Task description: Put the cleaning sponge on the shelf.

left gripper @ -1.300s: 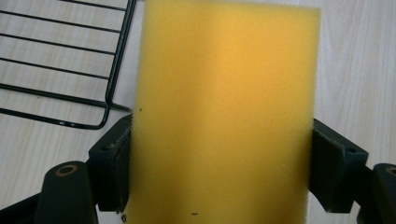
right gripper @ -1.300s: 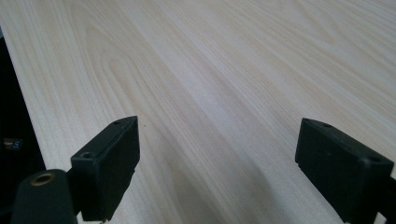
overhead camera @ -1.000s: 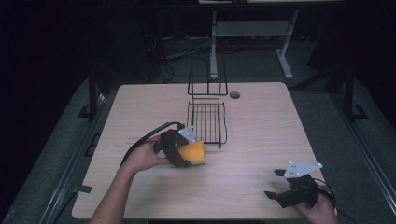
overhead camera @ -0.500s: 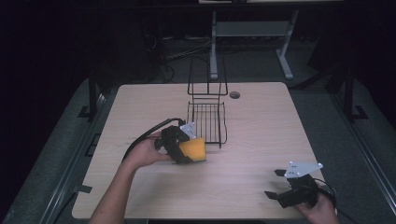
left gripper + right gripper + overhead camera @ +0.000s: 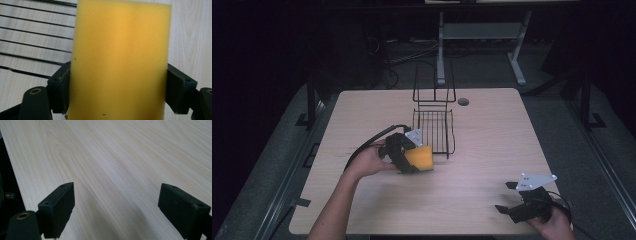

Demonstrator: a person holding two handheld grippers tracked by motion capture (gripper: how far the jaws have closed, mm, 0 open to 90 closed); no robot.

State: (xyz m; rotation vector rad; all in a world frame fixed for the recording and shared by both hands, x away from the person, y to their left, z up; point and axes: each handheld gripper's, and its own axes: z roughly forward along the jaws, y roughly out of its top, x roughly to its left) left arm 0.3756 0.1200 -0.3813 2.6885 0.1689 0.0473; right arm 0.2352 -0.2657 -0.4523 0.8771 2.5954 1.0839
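Since earlier frame: left gripper (image 5: pixel 412 161) with sponge (image 5: pixel 421 158) edged slightly toward rack (image 5: pixel 434 131); right gripper (image 5: pixel 518 209) unchanged. Left jaws pinch sponge by its sides, rack at 12 o'clock, likely destination. Right jaws spread, idle over table (image 5: pixel 492 140).

- In the left gripper view the yellow sponge (image 5: pixel 120 62) runs off the top and bottom edges, so its full length is cut off, and it hides the table and part of the wire rack (image 5: pixel 35 37) behind it.
- The left gripper (image 5: pixel 117 95) has its jaw bases cut off by the bottom edge there.
- In the high view the person's left hand (image 5: pixel 371 161) covers the rear of that gripper, and the forearm leaves the bottom edge.
- The right gripper (image 5: pixel 507 197) sits at the table's near edge; the right hand (image 5: pixel 557 225) is cropped by the bottom edge.
- In the right gripper view the dark area (image 5: pixel 7 185) past the table edge is too dim to make out.
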